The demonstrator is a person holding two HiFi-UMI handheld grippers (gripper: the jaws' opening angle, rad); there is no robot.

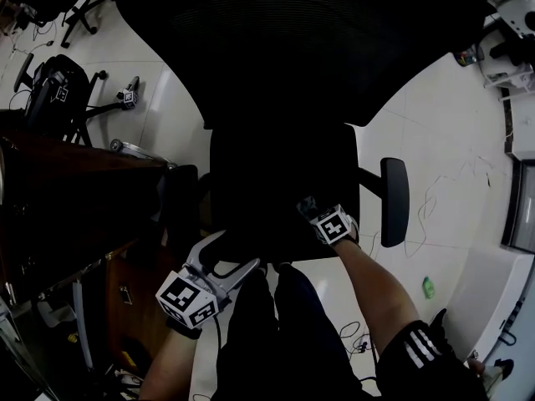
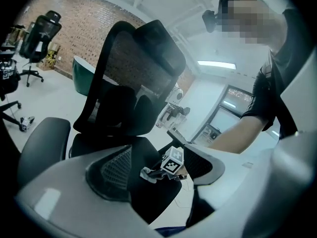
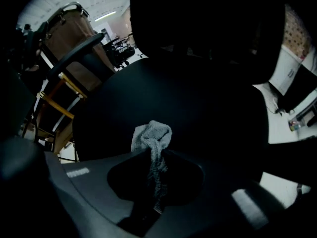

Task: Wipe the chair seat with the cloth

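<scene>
A black office chair fills the head view, its seat (image 1: 280, 182) below the tall mesh backrest (image 1: 301, 40). My right gripper (image 1: 309, 208) rests at the seat's front right, shut on a grey cloth (image 3: 152, 137). In the right gripper view the cloth bunches out past the jaws onto the dark seat (image 3: 198, 103). My left gripper (image 1: 231, 259) hangs off the seat's front left corner, open, with nothing between its jaws. The left gripper view shows the seat (image 2: 141, 157), the right gripper (image 2: 157, 172) and the cloth (image 2: 147, 174) at its tip.
A brown wooden desk (image 1: 67, 190) stands close on the left. The chair's right armrest (image 1: 394, 200) juts out beside my right arm. Other chairs (image 1: 50, 90) sit far left. Cables (image 1: 451, 182) and a green item (image 1: 428, 287) lie on the white floor.
</scene>
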